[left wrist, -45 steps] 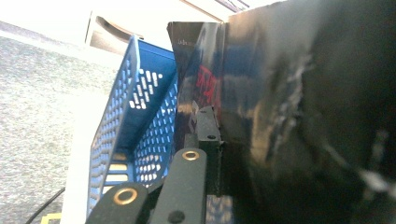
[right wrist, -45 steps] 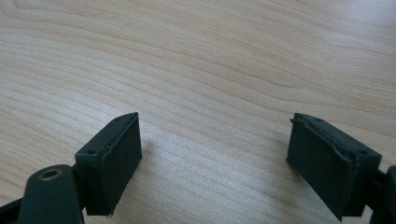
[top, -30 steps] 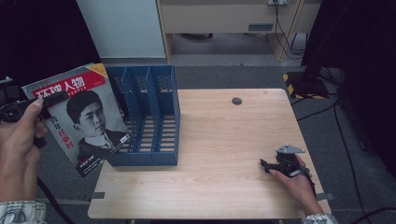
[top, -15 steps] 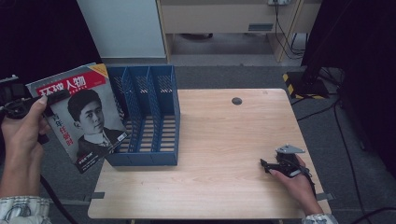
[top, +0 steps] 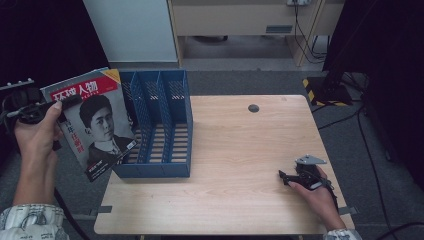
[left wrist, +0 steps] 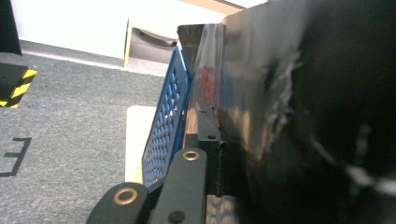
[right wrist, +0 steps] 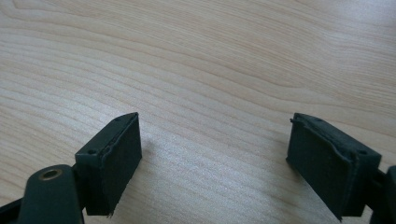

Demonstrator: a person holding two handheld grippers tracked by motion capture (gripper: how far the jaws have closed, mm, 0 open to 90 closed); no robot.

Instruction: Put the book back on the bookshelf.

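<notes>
left gripper [top: 52, 106] clamped on magazine [top: 95, 122], held upright w/ blue file rack [top: 160, 125] just to its right; right gripper [top: 295, 177] open, far off.

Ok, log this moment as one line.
left gripper: shut on magazine | magazine: held beside blue file rack | right gripper: open, over table
</notes>
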